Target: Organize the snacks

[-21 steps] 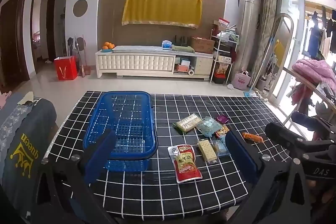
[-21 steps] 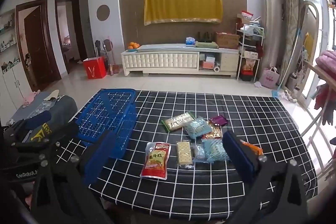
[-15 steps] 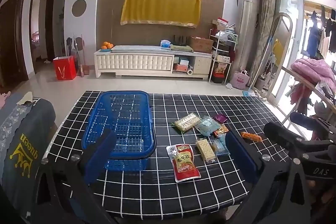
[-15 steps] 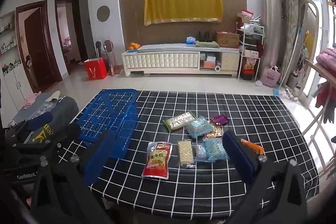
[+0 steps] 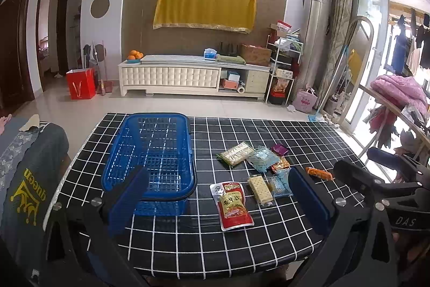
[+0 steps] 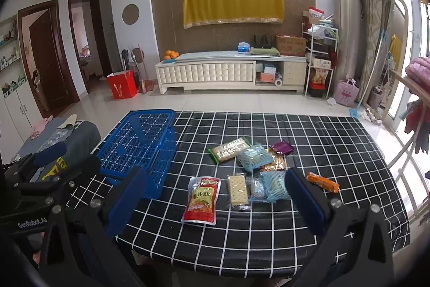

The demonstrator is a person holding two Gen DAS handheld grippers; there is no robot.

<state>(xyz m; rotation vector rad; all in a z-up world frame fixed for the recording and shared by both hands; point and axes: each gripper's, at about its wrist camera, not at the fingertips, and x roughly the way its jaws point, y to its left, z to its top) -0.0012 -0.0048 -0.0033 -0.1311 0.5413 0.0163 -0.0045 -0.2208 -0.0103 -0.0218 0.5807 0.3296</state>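
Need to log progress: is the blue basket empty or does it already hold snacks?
Empty. Through the blue basket only its bare mesh floor and walls show; the red pouch and other packets lie on the checked tablecloth beside it.

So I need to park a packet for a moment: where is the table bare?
Bare cloth runs along the near edge of the table in front of the red pouch, and across the far right corner beyond the orange bar. It is crowded from the blue basket to that bar.
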